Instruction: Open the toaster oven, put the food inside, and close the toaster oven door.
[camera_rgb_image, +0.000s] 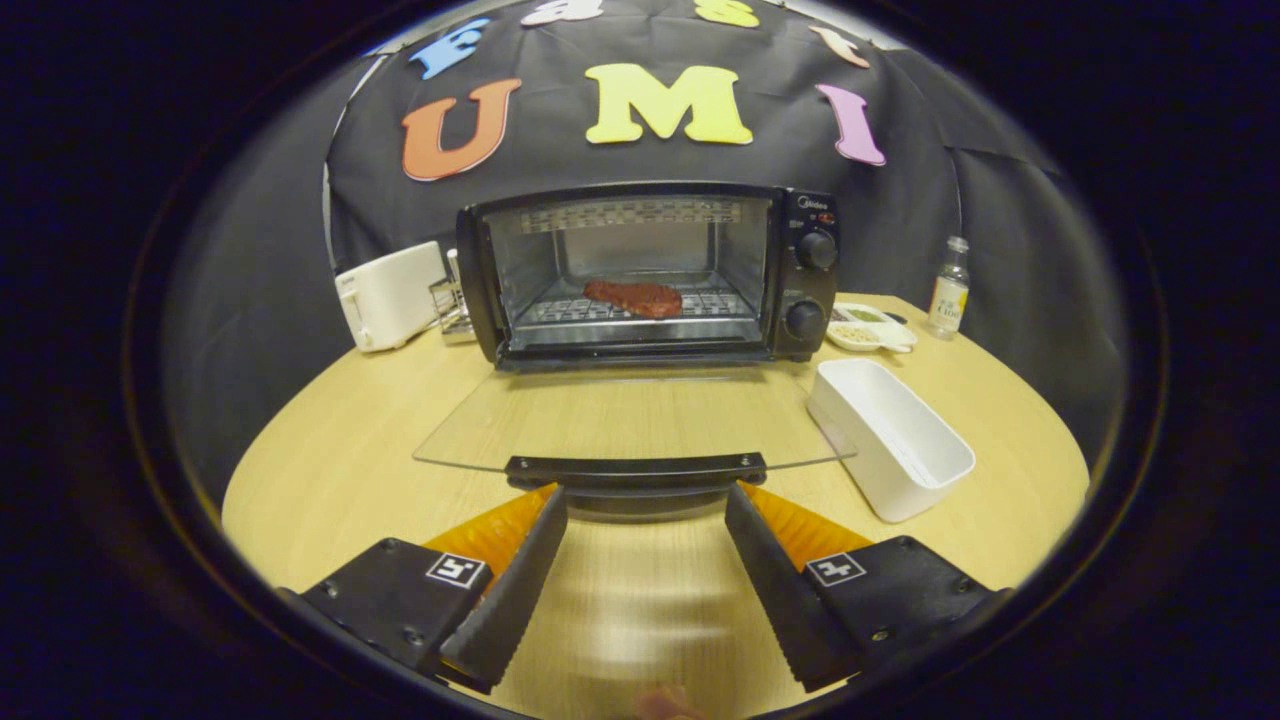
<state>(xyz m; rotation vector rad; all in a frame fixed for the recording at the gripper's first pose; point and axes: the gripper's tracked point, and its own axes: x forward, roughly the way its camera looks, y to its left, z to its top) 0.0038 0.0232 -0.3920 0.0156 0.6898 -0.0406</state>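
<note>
Beside toaster oven: white tray.

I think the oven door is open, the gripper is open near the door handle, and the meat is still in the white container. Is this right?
Not quite. The gripper view shows the meat on the rack inside the toaster oven; the white container is empty. The door is open, and the open gripper sits at its handle.
</note>
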